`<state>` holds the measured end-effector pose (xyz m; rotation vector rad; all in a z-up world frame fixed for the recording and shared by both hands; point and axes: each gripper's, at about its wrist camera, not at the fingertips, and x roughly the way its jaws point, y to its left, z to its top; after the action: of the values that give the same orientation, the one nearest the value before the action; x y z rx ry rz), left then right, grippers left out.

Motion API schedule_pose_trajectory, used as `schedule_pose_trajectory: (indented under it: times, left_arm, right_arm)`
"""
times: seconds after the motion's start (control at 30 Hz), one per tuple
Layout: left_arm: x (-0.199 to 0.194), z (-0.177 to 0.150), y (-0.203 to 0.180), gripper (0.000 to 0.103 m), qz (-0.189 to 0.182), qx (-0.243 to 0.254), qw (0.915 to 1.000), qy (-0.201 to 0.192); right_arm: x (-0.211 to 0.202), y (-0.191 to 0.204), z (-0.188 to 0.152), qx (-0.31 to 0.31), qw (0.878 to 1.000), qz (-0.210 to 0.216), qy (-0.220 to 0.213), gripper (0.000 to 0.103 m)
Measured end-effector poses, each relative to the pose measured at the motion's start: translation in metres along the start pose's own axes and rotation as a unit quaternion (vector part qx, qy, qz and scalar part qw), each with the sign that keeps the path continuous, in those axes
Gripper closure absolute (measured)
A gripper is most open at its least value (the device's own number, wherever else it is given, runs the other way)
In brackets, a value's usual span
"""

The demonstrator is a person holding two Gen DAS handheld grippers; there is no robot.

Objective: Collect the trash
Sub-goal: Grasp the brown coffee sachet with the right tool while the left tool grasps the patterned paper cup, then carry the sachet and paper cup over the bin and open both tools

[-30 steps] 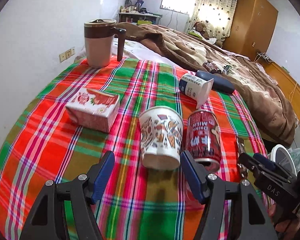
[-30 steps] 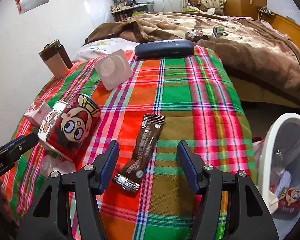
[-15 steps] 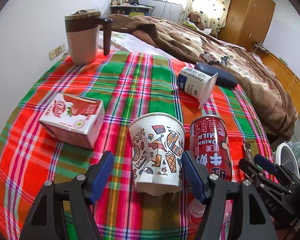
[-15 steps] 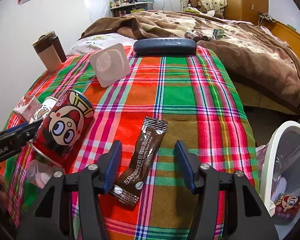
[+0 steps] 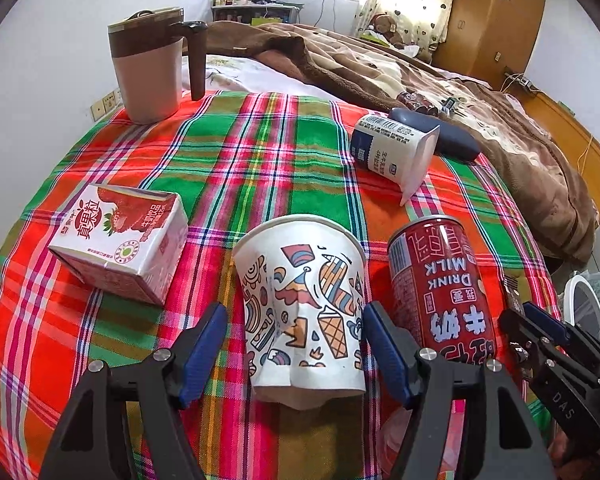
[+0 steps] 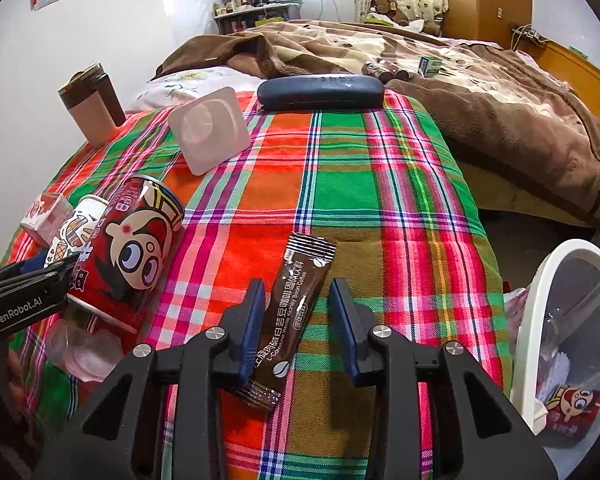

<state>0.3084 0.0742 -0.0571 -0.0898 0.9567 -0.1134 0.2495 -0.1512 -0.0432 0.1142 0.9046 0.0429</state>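
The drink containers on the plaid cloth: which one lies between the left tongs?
The patterned paper cup. It lies on its side between the open left tongs; the red milk can and strawberry carton lie outside them.

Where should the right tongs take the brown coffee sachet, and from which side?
Grip the coffee sachet across its narrow middle, coming from above. It lies flat on the plaid cloth, lengthwise between the open right tongs, so only its long edges offer a pinch.
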Motion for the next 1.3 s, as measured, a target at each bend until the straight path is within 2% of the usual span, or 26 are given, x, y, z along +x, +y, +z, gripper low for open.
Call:
schedule_pose_trajectory:
  times: [0.1,0.4,0.6,1.3]
  left_arm:
    - [-0.001,0.000,0.001,0.043,0.004,-0.001,1.0000,-0.003]
    - [-0.004,-0.003,-0.001,0.050,0.010,0.008,0.9999,-0.007]
    - [-0.013,-0.006,0.003,0.051,0.012,-0.001,0.9998,-0.017]
    - [-0.063,-0.016,-0.002,0.051,0.006,-0.002,0.9984,-0.057]
  right_arm:
    - [0.000,-0.002,0.000,0.005,1.000,0.002,-0.001,0.077]
    - [0.000,-0.004,0.000,0.013,1.000,0.010,-0.005,0.081]
    - [-0.007,-0.005,-0.002,0.015,1.000,0.013,-0.023,0.081]
    - [-0.029,-0.007,-0.005,0.010,0.999,0.025,-0.043,0.082]
